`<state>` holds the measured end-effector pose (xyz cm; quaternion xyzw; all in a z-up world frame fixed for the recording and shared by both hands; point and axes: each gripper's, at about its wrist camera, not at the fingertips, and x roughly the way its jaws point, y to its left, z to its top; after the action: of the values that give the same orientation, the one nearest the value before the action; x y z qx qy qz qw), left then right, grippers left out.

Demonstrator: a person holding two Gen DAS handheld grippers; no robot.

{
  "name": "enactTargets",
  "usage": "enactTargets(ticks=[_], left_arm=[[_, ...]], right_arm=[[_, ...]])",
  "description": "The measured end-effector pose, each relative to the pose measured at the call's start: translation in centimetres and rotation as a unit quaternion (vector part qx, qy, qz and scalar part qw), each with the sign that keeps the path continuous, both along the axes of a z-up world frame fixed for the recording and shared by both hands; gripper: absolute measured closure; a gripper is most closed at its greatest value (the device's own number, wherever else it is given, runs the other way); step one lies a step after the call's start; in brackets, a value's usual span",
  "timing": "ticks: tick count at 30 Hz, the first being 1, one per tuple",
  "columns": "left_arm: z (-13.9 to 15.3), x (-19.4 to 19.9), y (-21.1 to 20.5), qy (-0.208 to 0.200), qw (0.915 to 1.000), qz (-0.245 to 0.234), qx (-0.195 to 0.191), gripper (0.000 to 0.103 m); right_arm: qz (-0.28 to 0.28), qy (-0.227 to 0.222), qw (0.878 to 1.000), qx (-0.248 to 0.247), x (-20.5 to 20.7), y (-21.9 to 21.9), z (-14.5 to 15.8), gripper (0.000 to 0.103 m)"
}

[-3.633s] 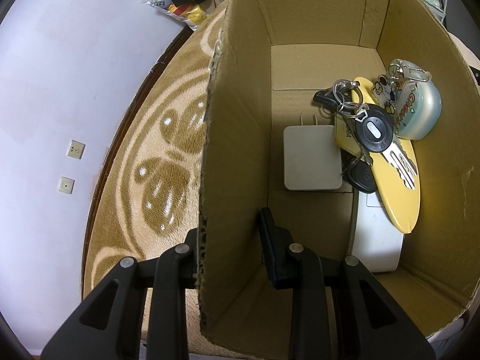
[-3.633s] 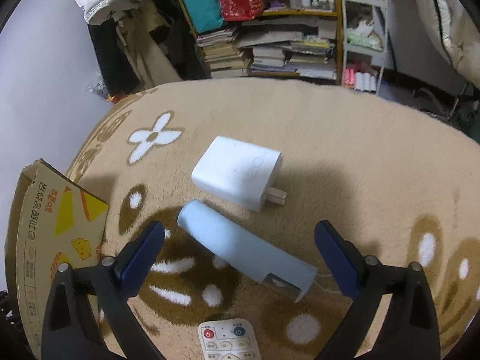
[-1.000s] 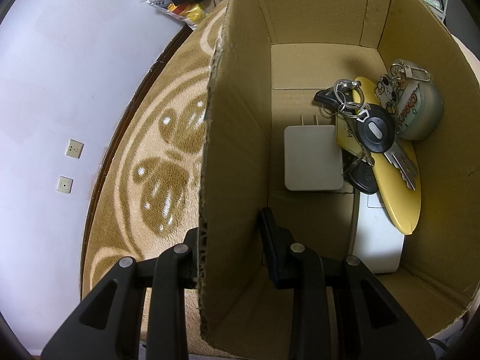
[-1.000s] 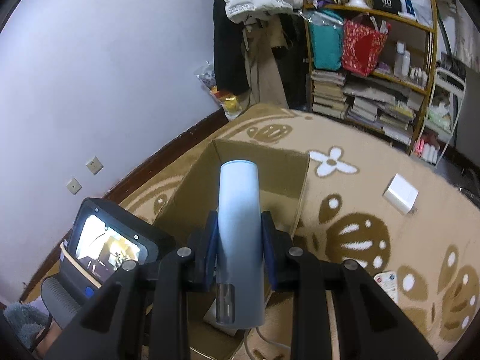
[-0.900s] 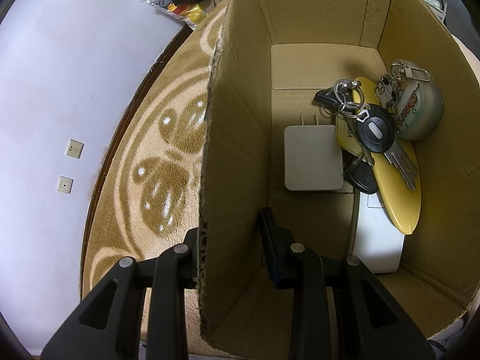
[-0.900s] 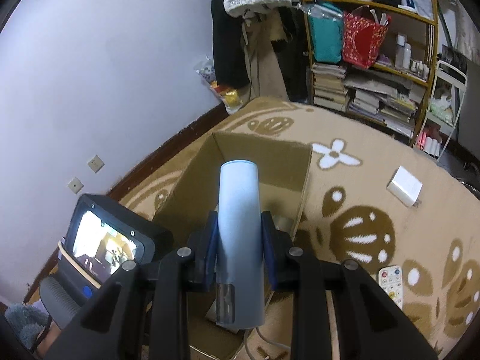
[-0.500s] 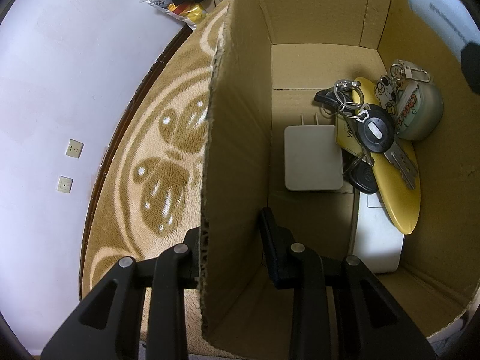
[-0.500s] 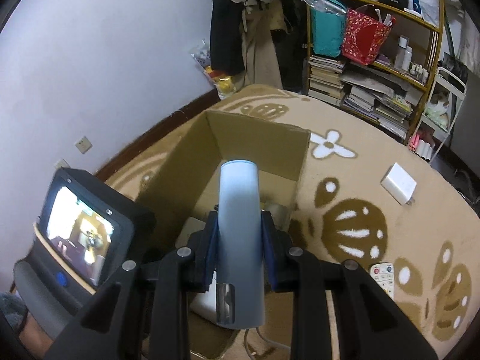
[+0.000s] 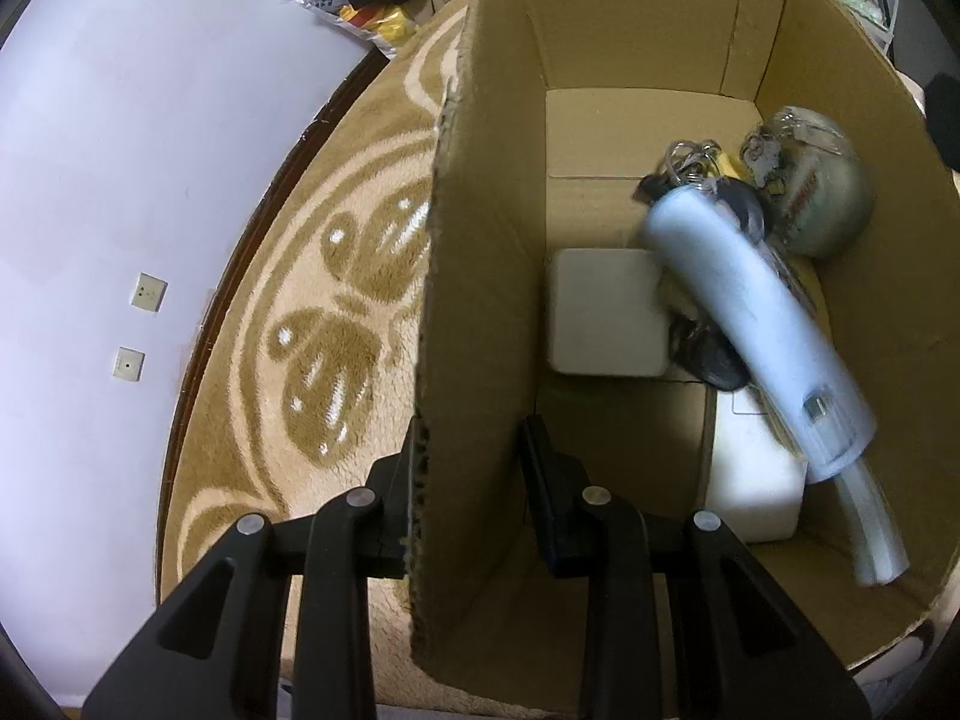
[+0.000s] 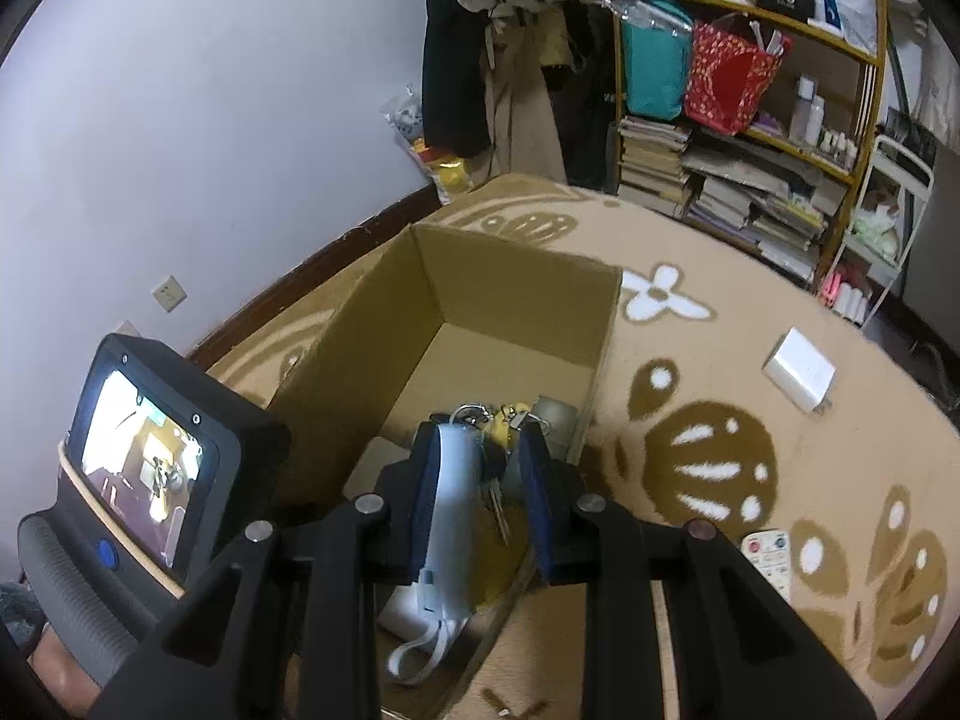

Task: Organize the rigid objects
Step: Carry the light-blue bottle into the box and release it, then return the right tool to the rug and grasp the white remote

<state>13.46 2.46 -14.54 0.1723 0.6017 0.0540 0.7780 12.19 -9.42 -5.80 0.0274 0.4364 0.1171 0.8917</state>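
Note:
A pale blue cylinder with a strap (image 9: 750,324) lies slanted inside the open cardboard box (image 9: 480,240), on top of a bunch of keys (image 9: 708,186) and a white block (image 9: 753,480). A white charger (image 9: 606,312) and a round tin (image 9: 822,210) also lie in the box. My left gripper (image 9: 474,450) is shut on the box's left wall. My right gripper (image 10: 480,450) hovers open above the box (image 10: 516,294). The blue cylinder (image 10: 453,492) shows below its left finger, with a clear gap to the right finger.
A second white charger (image 10: 798,369) and a white remote (image 10: 768,552) lie on the patterned carpet to the right of the box. Crowded shelves (image 10: 750,150) stand at the back. The left gripper's screen unit (image 10: 156,462) sits close on the left, and a wall runs behind the box.
My right gripper carried the blue cylinder over the box, opened and let it go. The cylinder now lies in the box on the keys. My left gripper has not moved.

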Motion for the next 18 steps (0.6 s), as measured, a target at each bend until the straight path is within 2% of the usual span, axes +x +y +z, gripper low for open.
enactTargets(ticks=[5,6,8,9,12,13,16,18], left_arm=[[0.1,0.0,0.1,-0.002,1.0,0.002,-0.003,0.074],[0.2,0.0,0.2,-0.003,1.0,0.005,-0.005,0.074],[0.2,0.1,0.3,-0.002,0.9999,0.008,-0.008,0.074],[0.2,0.1,0.3,-0.002,0.9999,0.007,-0.008,0.074],[0.1,0.1,0.2,-0.002,1.0,0.006,-0.006,0.074],[0.1,0.1,0.2,-0.002,1.0,0.006,-0.006,0.073],[0.1,0.0,0.2,-0.003,1.0,0.007,-0.004,0.073],[0.2,0.0,0.2,-0.004,1.0,0.005,-0.002,0.073]], right_arm=[[-0.009,-0.01,1.0,0.027,-0.9,-1.0,1.0,0.074],[-0.01,-0.01,0.999,0.028,-1.0,-1.1,1.1,0.07],[-0.014,-0.017,0.999,0.026,-1.2,-1.6,1.6,0.052],[-0.02,-0.023,0.999,0.022,-1.4,-2.0,1.9,0.039],[-0.039,-0.037,0.998,0.018,-1.6,-3.0,2.6,0.031],[-0.046,-0.036,0.998,0.019,-1.6,-3.6,2.8,0.022],[-0.078,-0.042,0.996,0.021,-2.0,-5.4,2.8,0.002],[-0.094,-0.041,0.995,0.008,-2.0,-6.3,2.5,0.0]])
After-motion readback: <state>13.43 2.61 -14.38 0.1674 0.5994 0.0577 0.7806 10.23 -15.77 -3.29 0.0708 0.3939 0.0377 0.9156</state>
